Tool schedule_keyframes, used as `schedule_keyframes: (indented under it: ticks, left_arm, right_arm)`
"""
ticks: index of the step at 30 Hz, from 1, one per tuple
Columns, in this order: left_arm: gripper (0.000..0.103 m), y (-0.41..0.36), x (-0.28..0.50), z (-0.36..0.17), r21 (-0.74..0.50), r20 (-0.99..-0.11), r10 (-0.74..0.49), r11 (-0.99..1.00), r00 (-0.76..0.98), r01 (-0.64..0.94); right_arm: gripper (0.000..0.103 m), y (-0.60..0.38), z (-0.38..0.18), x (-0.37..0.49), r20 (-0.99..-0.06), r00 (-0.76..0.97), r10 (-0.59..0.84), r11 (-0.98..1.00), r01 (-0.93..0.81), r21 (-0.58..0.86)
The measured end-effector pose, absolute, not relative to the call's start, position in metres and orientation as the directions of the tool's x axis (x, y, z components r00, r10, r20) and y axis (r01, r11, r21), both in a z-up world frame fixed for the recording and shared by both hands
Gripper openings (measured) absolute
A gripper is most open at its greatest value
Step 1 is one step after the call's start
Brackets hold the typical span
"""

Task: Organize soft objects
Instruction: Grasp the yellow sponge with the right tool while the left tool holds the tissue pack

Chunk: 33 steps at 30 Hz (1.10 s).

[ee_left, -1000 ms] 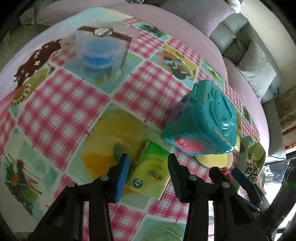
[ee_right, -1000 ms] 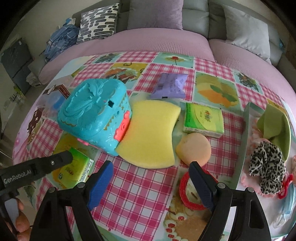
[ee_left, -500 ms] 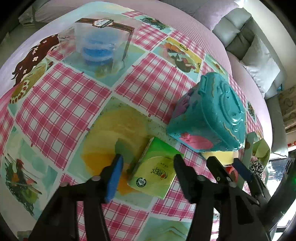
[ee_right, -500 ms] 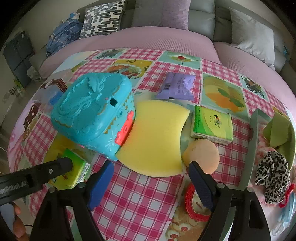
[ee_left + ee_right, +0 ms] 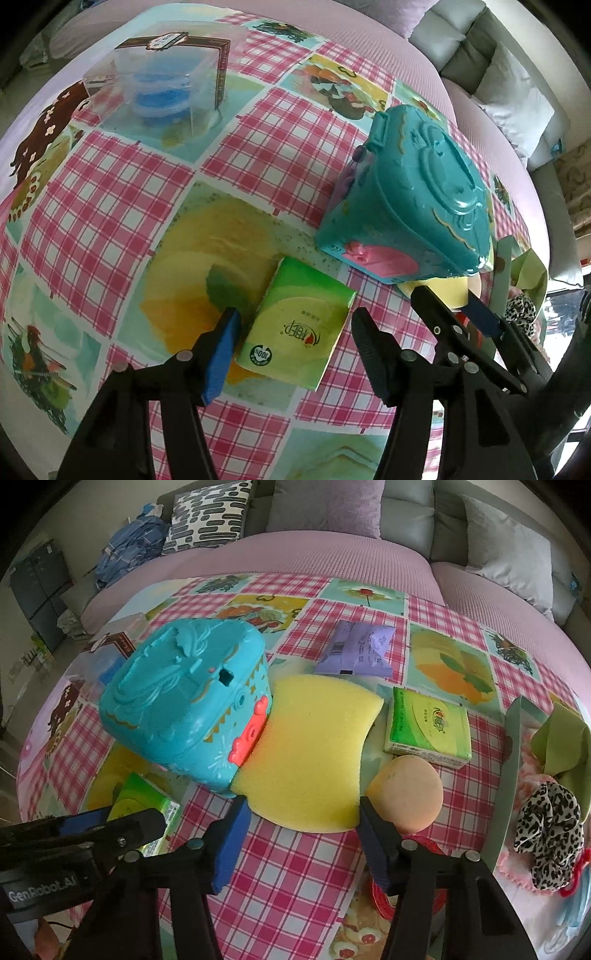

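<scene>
Angled steeply down, the left gripper (image 5: 293,338) stands about half open astride a green tissue pack (image 5: 297,326), pads clear of it; the pack's long axis runs away along the fingers. The right gripper (image 5: 301,818), jaws closing, straddles the near edge of a yellow sponge (image 5: 314,753). Both lie on a checked cloth (image 5: 291,875) over a pink bed (image 5: 314,557), sponge against a teal case (image 5: 188,701).

Soft, even daylight fills both fisheye views, colours vivid and shadows faint beneath the things just ahead of the jaws, the patterned cloth (image 5: 155,192) sharp there while it bulges and curves away toward dark round corners, with a washed-out glare far right of the jaws.
</scene>
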<state>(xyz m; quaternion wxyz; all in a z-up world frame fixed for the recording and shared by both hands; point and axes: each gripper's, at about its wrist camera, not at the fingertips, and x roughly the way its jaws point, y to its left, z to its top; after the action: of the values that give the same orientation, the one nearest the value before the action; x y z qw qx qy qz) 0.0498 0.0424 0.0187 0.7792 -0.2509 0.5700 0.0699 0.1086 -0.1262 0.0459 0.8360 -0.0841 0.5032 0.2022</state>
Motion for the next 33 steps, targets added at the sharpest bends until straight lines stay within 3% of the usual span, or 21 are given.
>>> schedule_keyframes:
  ticks: [9, 15, 33]
  left_arm:
    - [0.063, 0.023, 0.061, 0.015, -0.226, -0.937, -0.101, 0.905, 0.335, -0.359]
    - [0.056, 0.004, 0.071, 0.015, -0.176, -0.939, -0.063, 0.933, 0.337, -0.315]
    - [0.055, 0.018, 0.074, 0.032, -0.239, -0.909, -0.095, 0.916, 0.406, -0.321]
  right_arm:
    - [0.056, -0.133, 0.044, 0.103, -0.880, 0.393, 0.266, 0.906, -0.413, 0.089]
    - [0.056, -0.139, 0.044, 0.095, -0.886, 0.376, 0.271, 0.908, -0.406, 0.106]
    - [0.055, -0.146, 0.052, 0.075, -0.892, 0.361, 0.271, 0.911, -0.396, 0.117]
